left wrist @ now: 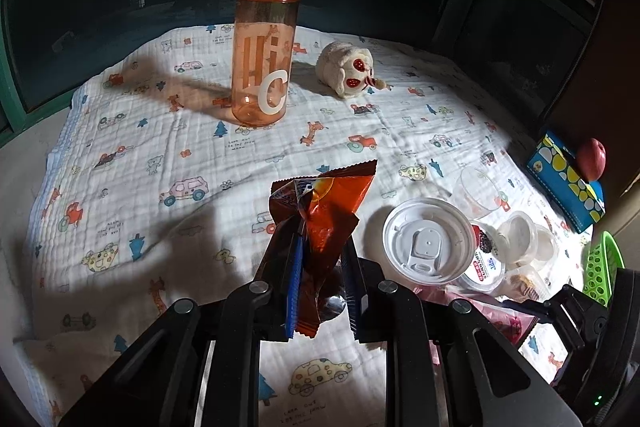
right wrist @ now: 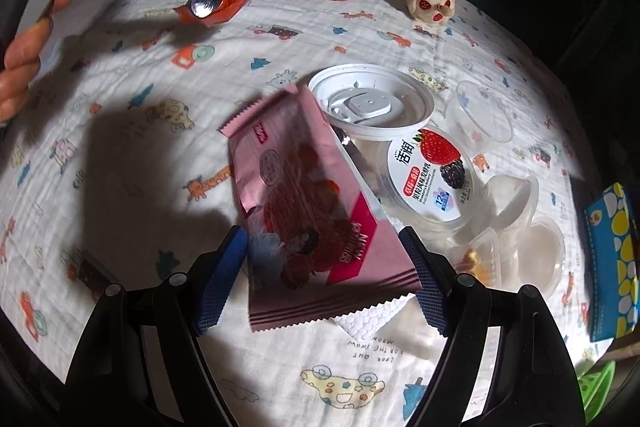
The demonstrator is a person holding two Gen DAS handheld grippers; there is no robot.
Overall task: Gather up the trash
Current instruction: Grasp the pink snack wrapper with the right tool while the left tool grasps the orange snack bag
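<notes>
Right wrist view: right gripper (right wrist: 324, 279) is spread wide around the pink wrapper (right wrist: 304, 203) beside the yogurt cup (right wrist: 430, 179), ready to grab, while left gripper (left wrist: 320, 283) pinches the orange wrapper (left wrist: 326, 223).

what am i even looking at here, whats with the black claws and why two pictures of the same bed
There is no robot: a person holds a black two-finger gripper in each hand, and a fisheye camera on each looks along its fingers. One picture is from the left gripper, the other from the right gripper.

The left gripper is shut on a crinkled orange-red snack wrapper. The right gripper is open, its blue pads either side of a flat pink snack wrapper lying on the printed white blanket.

Also there: a white plastic cup lid, a berry yoghurt cup, a tall orange water bottle and a small cream plush toy.
</notes>
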